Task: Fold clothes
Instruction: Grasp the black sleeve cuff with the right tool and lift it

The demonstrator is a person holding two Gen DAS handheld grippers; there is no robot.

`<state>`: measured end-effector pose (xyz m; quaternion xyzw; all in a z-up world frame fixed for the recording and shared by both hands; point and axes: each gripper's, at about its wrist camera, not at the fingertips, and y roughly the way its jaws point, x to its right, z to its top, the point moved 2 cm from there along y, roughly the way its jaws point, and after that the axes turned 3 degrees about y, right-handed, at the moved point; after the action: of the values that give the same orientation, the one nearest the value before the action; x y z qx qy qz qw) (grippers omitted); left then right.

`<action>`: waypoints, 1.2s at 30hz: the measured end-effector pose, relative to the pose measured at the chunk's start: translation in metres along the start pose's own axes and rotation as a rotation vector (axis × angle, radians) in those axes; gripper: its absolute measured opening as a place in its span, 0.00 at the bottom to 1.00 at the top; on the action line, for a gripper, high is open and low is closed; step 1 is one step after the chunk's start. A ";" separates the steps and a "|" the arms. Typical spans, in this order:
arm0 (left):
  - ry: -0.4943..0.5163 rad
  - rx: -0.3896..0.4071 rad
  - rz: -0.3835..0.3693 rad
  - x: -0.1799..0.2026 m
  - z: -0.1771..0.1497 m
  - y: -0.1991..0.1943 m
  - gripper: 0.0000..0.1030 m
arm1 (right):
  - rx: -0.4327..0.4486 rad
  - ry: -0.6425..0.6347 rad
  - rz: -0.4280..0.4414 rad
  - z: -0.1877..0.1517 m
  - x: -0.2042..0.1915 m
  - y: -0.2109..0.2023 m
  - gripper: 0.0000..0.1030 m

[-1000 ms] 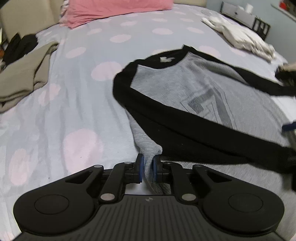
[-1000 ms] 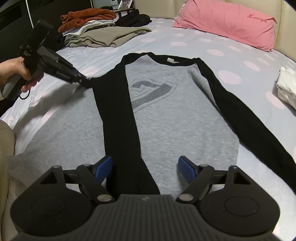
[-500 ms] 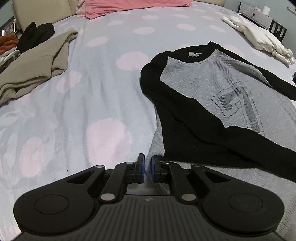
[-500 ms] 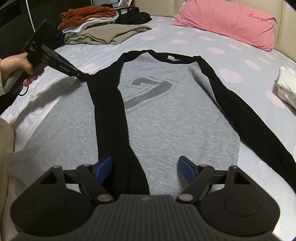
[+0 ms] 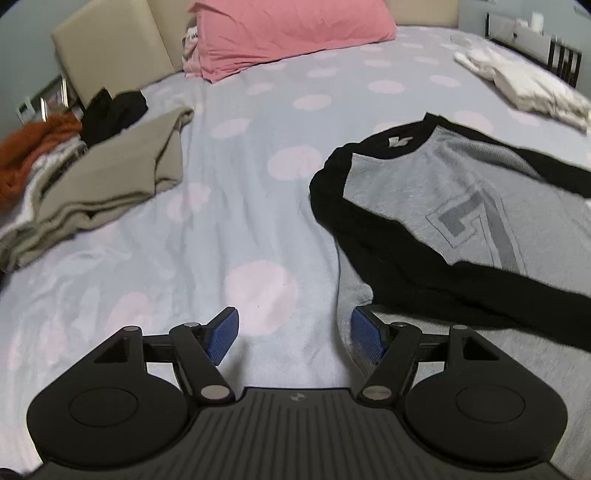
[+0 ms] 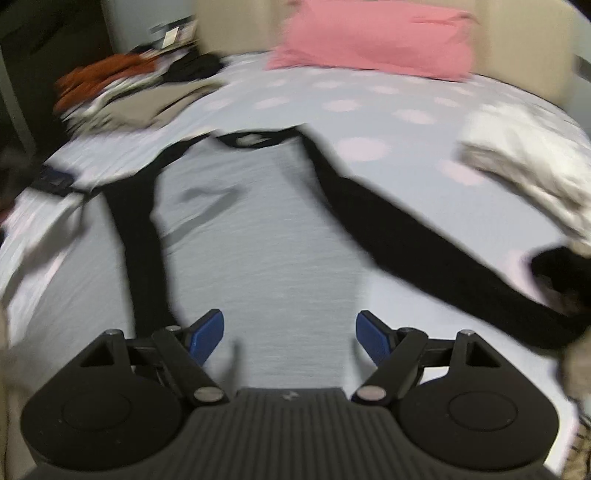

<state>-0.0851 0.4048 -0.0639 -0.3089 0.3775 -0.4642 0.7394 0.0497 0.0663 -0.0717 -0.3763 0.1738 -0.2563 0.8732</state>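
A grey shirt with black sleeves (image 5: 461, 206) lies flat on the dotted bedsheet (image 5: 221, 177), one black sleeve folded across its body. My left gripper (image 5: 293, 338) is open and empty, its right pad beside the shirt's grey side edge (image 5: 354, 291). In the blurred right wrist view the same shirt (image 6: 266, 229) lies ahead, its other black sleeve (image 6: 424, 229) stretched to the right. My right gripper (image 6: 290, 338) is open and empty above the shirt's lower body.
A stack of folded clothes (image 5: 103, 177) sits at the left of the bed, with orange and black garments behind. A pink pillow (image 5: 291, 33) lies at the headboard. A white garment (image 5: 524, 85) lies at the far right, also in the right wrist view (image 6: 524, 166).
My left gripper opened and let go of the shirt's grey side edge, which now lies on the bed. The right gripper swung to the right and stays open.
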 end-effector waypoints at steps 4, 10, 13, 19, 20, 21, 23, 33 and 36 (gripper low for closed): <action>0.019 -0.068 0.100 -0.001 -0.004 0.001 0.65 | 0.022 0.060 -0.048 0.000 0.024 -0.015 0.78; -0.081 -0.038 0.027 -0.007 -0.013 -0.026 0.65 | 0.056 0.149 -0.119 -0.001 0.060 -0.038 0.79; -0.107 -0.022 -0.044 0.004 -0.013 -0.036 0.65 | 0.054 0.141 -0.070 -0.007 0.055 -0.044 0.79; -0.135 -0.022 -0.211 0.038 -0.021 -0.037 0.65 | -0.055 -0.104 0.150 -0.041 -0.033 -0.044 0.79; -0.144 -0.025 -0.233 0.044 -0.023 -0.036 0.65 | -0.082 -0.155 0.160 -0.048 -0.048 -0.043 0.79; -0.153 -0.023 -0.253 0.049 -0.025 -0.035 0.65 | -0.096 -0.198 0.160 -0.055 -0.060 -0.042 0.79; -0.166 -0.021 -0.296 0.060 -0.028 -0.032 0.65 | -0.115 -0.268 0.142 -0.064 -0.078 -0.040 0.79; -0.112 -0.008 -0.299 0.089 -0.033 -0.033 0.65 | -0.171 -0.240 0.128 -0.069 -0.075 -0.016 0.40; -0.120 -0.010 -0.292 0.086 -0.034 -0.032 0.65 | -0.165 -0.092 0.159 -0.062 -0.055 -0.019 0.18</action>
<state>-0.1038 0.3098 -0.0795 -0.3911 0.2860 -0.5457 0.6837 -0.0313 0.0521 -0.0921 -0.4434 0.1831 -0.1537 0.8638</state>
